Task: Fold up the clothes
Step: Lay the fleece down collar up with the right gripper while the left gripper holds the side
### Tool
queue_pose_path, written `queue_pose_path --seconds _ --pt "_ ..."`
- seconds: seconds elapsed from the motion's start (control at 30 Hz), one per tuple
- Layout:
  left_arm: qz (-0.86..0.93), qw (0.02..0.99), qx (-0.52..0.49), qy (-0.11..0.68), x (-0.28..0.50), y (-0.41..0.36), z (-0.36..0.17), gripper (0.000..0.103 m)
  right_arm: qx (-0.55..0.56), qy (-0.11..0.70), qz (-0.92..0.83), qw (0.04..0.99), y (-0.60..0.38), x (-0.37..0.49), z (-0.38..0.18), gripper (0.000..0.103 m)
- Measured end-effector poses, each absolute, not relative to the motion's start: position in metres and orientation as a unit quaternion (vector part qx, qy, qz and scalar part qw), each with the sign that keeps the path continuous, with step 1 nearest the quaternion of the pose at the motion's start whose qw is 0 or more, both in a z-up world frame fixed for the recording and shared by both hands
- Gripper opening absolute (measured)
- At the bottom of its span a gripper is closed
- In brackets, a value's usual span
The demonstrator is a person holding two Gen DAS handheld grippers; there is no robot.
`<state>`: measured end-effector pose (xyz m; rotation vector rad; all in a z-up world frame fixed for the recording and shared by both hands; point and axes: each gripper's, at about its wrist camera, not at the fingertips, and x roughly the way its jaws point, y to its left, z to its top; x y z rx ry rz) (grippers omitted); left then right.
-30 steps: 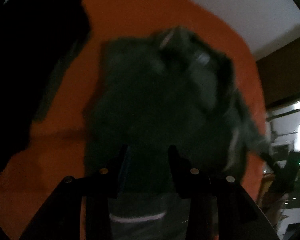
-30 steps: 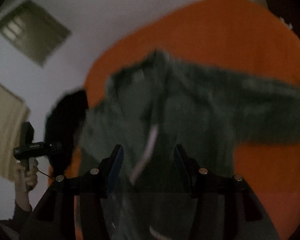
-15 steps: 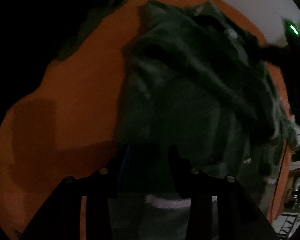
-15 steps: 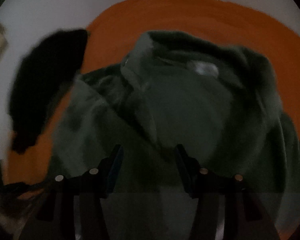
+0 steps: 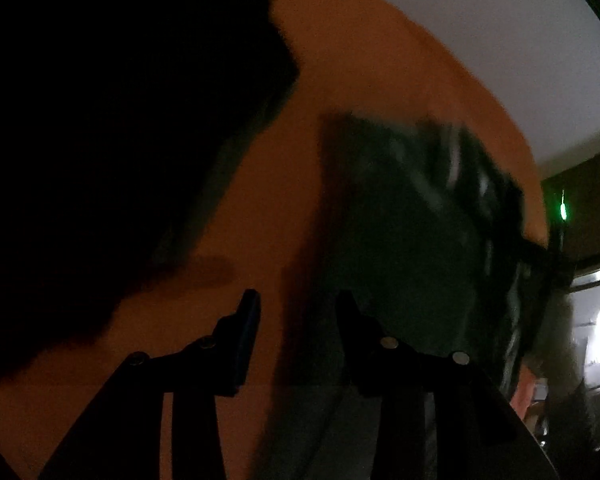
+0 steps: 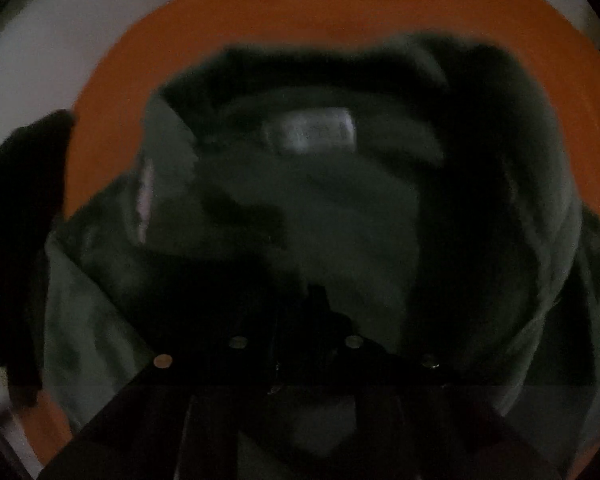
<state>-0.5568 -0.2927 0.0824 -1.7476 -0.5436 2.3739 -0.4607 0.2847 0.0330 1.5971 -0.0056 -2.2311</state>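
Note:
A dark green garment [image 6: 340, 220] lies crumpled on the orange surface [image 6: 340, 8], its white neck label [image 6: 312, 132] facing up. My right gripper [image 6: 300, 308] sits low on this cloth with its fingers drawn together, shut on a fold of it. In the left wrist view the same green garment [image 5: 412, 240] lies to the right. My left gripper [image 5: 298, 316] stands open over bare orange surface [image 5: 340, 60] at the garment's left edge, with nothing between its fingers.
A black garment [image 5: 100, 140] covers the upper left of the left wrist view, and the black garment [image 6: 20, 220] lies at the left edge of the right wrist view. White floor [image 6: 60, 40] rings the orange surface. A green light [image 5: 564, 208] glows at the right.
My right gripper's fingers have closed on the green garment. My left gripper has let go of the cloth and shifted left, off the garment and over the orange surface, still open.

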Motion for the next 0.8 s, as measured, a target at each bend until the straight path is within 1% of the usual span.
queue_pose_path --seconds 0.1,0.17,0.2,0.27,0.3,0.33,0.37,0.43,0.47,0.53,0.6,0.67,0.73,0.77,0.8 --pt "0.779 0.065 -0.599 -0.172 -0.618 -0.279 0.065 0.041 0.567 0.009 -0.796 0.214 0.281 -0.465 0.035 0.015" --pt "0.78 0.047 -0.603 -0.159 -0.635 -0.268 0.058 0.041 0.574 0.059 -0.798 0.173 0.282 -0.466 0.034 0.015" --pt "0.784 0.034 -0.602 -0.149 -0.637 -0.262 0.059 0.041 0.575 0.058 -0.799 0.166 0.284 -0.464 0.037 0.015" --pt "0.79 0.038 -0.595 -0.146 -0.618 -0.248 0.066 0.041 0.561 0.011 -0.805 0.193 0.303 -0.446 0.059 0.015" --pt "0.788 0.053 -0.596 -0.146 -0.602 -0.239 0.068 0.041 0.552 -0.014 -0.807 0.207 0.314 -0.436 0.071 0.018" --pt "0.786 0.068 -0.597 -0.146 -0.585 -0.229 0.07 0.041 0.547 -0.037 -0.806 0.221 0.328 -0.421 0.083 0.025" --pt "0.784 0.082 -0.598 -0.146 -0.568 -0.22 0.071 0.041 0.543 -0.06 -0.804 0.234 0.343 -0.405 0.095 0.028" --pt "0.779 0.111 -0.599 -0.145 -0.535 -0.202 0.075 0.041 0.528 -0.1 -0.808 0.242 0.38 -0.371 0.116 0.042" --pt "0.777 0.126 -0.6 -0.145 -0.518 -0.193 0.077 0.041 0.527 -0.105 -0.809 0.238 0.393 -0.362 0.119 0.043" --pt "0.759 0.154 -0.618 -0.134 -0.49 -0.174 0.063 0.041 0.527 -0.113 -0.811 0.228 0.419 -0.345 0.125 0.044" --pt "0.738 0.158 -0.644 -0.123 -0.472 -0.17 0.045 0.041 0.534 -0.108 -0.808 0.225 0.431 -0.345 0.119 0.043" --pt "0.722 0.154 -0.662 -0.129 -0.461 -0.173 0.031 0.041 0.552 -0.112 -0.796 0.224 0.439 -0.364 0.104 0.041" --pt "0.71 0.146 -0.675 -0.14 -0.455 -0.177 0.018 0.041 0.571 -0.14 -0.777 0.226 0.43 -0.392 0.081 0.035" --pt "0.708 0.141 -0.677 -0.147 -0.455 -0.18 0.016 0.041 0.577 -0.154 -0.768 0.232 0.423 -0.403 0.071 0.035" --pt "0.707 0.135 -0.677 -0.154 -0.454 -0.183 0.015 0.041 0.582 -0.168 -0.759 0.24 0.415 -0.415 0.061 0.033"
